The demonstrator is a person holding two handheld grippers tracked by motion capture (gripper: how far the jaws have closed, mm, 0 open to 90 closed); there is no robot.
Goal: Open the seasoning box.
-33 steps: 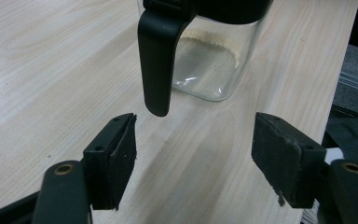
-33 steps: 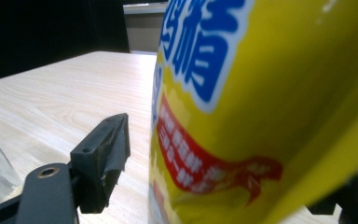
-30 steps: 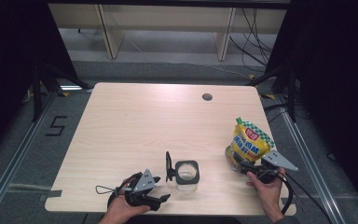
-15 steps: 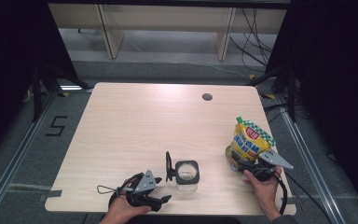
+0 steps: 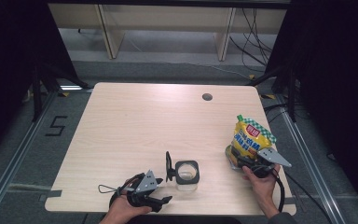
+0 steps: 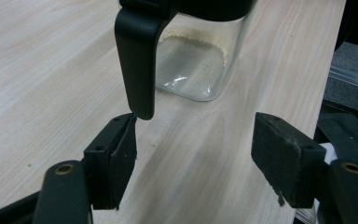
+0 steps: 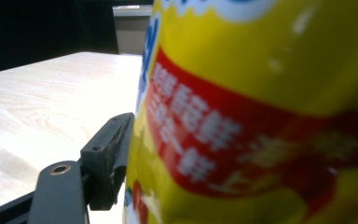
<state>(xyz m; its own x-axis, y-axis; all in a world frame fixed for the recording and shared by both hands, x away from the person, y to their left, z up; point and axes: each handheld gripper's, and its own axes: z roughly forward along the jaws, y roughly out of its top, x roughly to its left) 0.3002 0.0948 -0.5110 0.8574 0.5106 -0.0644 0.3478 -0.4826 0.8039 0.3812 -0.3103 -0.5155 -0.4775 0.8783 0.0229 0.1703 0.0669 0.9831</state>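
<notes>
A yellow pouch (image 5: 251, 136) with red and blue print stands upright near the table's right edge. My right gripper (image 5: 243, 161) is shut on its lower part. In the right gripper view the pouch (image 7: 261, 116) is very close, and one finger (image 7: 107, 154) presses its side while the other is hidden behind it. A square glass jar (image 5: 187, 173) with a black rim stands near the front middle, its black lid (image 5: 168, 166) flipped up on the left. My left gripper (image 5: 161, 198) lies open just in front-left of it. In the left gripper view, the lid (image 6: 137, 60) hangs just above the left finger (image 6: 116, 163).
The light wooden table (image 5: 135, 126) has a round cable hole (image 5: 207, 97) at the back right. Black frame posts and dark curtains flank the table. Its front edge is close behind both hands. The right edge is just beyond the pouch.
The right gripper and the pouch have shifted very slightly. The left gripper and the jar have stayed where they were.
</notes>
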